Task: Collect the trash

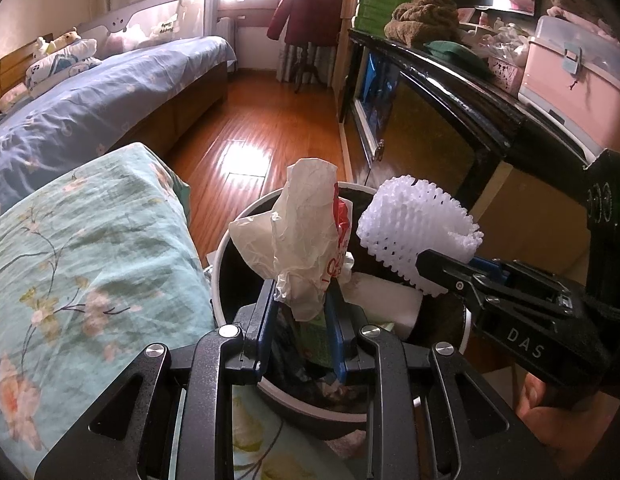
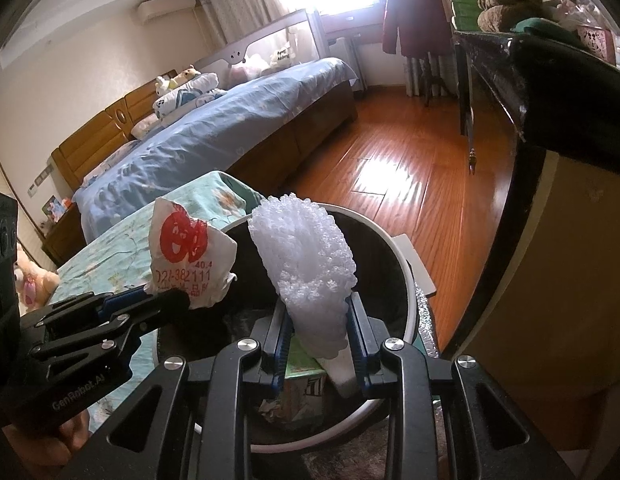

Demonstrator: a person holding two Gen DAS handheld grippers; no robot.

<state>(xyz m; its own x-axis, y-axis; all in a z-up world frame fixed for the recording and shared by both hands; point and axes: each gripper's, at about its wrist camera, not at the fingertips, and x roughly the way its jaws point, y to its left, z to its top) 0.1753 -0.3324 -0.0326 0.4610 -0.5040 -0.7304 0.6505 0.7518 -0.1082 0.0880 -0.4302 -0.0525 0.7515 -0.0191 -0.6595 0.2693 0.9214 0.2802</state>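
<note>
Blue-quilted bed (image 1: 110, 80), red coat (image 1: 306, 8)

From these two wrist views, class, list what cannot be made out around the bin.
- Bin bottom: both views, covered by trash and gripper bodies.
- Crumpled bag's full print: left wrist view, folded away; right wrist view, partly creased.
- Foam net's lower end: right wrist view, behind the right gripper's fingers.

A crumpled white bag (image 1: 306, 232) with red print stood upright over the round white-rimmed bin (image 1: 222, 252). Beside it, a white foam net (image 1: 413, 224) was also above the bin's open mouth.
</note>
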